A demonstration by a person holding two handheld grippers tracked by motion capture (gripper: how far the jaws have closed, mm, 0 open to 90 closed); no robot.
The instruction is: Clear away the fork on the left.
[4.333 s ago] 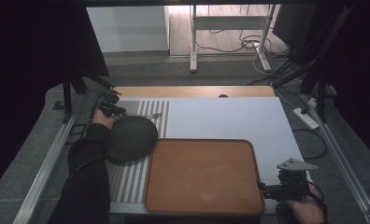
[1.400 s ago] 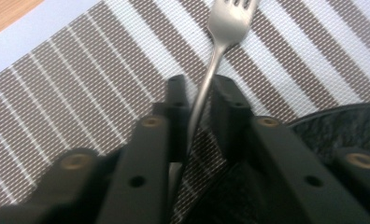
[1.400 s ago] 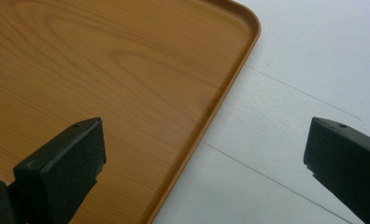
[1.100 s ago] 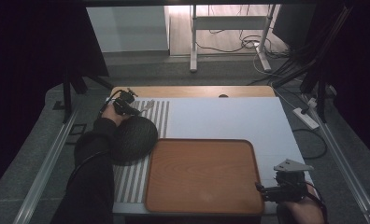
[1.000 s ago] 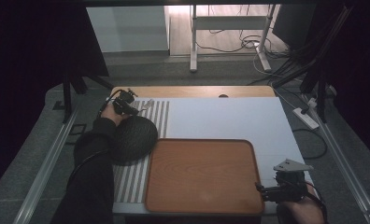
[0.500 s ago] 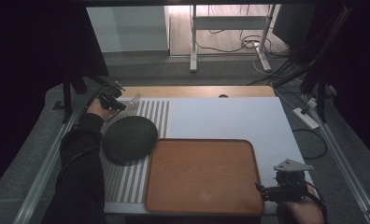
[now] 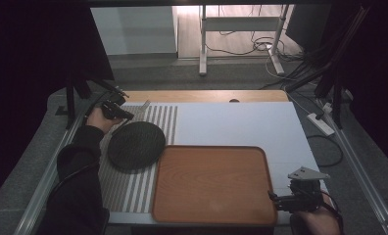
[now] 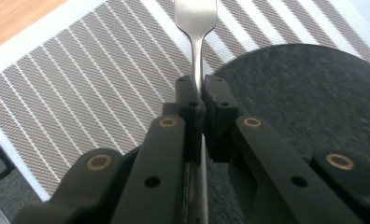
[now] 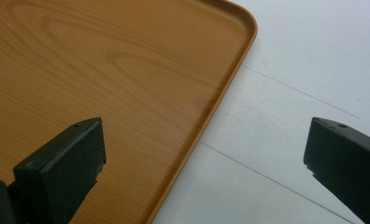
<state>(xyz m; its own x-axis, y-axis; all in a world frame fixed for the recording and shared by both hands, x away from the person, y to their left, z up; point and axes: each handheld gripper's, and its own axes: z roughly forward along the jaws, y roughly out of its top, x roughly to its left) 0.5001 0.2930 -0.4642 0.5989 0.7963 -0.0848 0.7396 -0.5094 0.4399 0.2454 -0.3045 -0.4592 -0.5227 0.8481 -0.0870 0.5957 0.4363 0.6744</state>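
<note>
White tabletop (image 7: 241, 125), wooden edge at 12 o'clock. Fork (image 8: 195, 28): clamped by handle in left gripper (image 8: 201, 95), above striped placemat (image 8: 71, 93), at 11 o'clock from black round plate (image 7: 136, 145). Wooden tray (image 7: 214, 183): centre. Right gripper (image 7: 280, 199): 5 o'clock, jaws wide apart, empty.

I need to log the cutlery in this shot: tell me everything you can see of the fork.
The fork looks like plain silvery metal with a matte shine. Its slim neck widens into the head, whose tines run off the frame's top in the left gripper view. The left gripper is shut on its neck, the handle passing down between the jaws, so it points away along them. It hangs over the striped placemat, beside the dark round plate. In the high view it shows as a thin pale sliver ahead of that gripper.
</note>
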